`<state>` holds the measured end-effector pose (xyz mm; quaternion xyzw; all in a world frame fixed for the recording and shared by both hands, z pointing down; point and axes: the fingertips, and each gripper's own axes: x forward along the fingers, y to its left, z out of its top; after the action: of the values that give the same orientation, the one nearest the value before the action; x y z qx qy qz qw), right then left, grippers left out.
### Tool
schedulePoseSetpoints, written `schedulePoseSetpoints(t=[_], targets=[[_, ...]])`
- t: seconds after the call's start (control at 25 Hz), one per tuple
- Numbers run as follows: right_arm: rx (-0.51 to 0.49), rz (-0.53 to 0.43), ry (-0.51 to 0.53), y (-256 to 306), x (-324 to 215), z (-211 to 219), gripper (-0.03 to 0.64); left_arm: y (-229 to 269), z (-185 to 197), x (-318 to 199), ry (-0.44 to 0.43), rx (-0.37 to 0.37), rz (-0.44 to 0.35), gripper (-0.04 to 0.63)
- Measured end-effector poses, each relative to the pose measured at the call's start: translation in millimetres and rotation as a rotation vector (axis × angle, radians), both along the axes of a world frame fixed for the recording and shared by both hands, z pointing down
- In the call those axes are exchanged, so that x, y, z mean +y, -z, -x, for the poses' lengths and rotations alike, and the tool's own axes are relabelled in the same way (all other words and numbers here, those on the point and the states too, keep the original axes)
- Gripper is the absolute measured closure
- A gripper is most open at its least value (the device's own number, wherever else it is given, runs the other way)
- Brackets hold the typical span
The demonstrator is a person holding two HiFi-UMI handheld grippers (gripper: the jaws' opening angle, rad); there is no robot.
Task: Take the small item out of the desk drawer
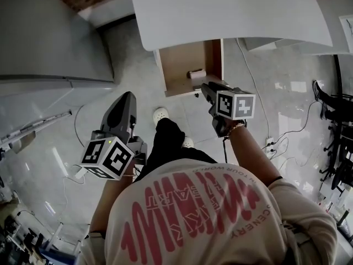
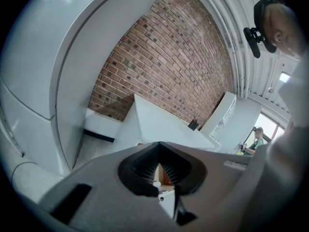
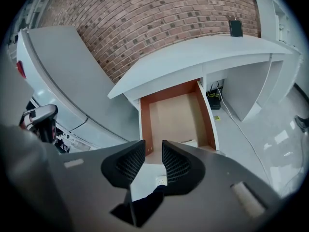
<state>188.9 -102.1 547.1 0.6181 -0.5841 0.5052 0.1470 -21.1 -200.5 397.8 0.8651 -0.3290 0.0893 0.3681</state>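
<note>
The desk drawer stands pulled out from under the white desk, its brown bottom showing. A small pale roll-like item lies at the drawer's front right; the right gripper view shows it as a white item just beyond the jaws. My right gripper hovers at the drawer's front edge, close to the item. It is open, with nothing between the pads. My left gripper hangs lower left, away from the drawer, and its tips meet, shut on nothing.
A large grey rounded counter fills the left. The person's white shoes stand on the pale tiled floor in front of the drawer. A cable runs across the floor on the right. On the desk's far end sits a small black object.
</note>
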Motion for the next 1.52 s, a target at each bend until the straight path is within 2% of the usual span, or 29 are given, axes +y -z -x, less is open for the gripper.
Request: schedulePoseSetpoints(t=[0.52, 0.76, 0.92, 1.08, 1.52], targets=[[0.07, 0.054, -0.017, -13, -38, -10, 0.494, -3, -4, -68, -0.071, 0.013, -0.005, 0.589], [0.11, 0.134, 0.021, -41, -31, -17, 0.494, -20, 0, -67, -0.062, 0.015, 0.034, 0.589], [0.123, 0.192, 0.071, -61, -28, -21, 0.494, -34, 12, -61, -0.014, 0.011, 0.066, 0.589], [0.137, 0.24, 0.184, -77, -26, -20, 0.494, -41, 22, -53, 0.055, -0.009, 0.088, 0.589], [0.149, 0.319, 0.606, -125, -31, -7, 0.488, -52, 17, -18, 0.277, -0.055, 0.125, 0.589]])
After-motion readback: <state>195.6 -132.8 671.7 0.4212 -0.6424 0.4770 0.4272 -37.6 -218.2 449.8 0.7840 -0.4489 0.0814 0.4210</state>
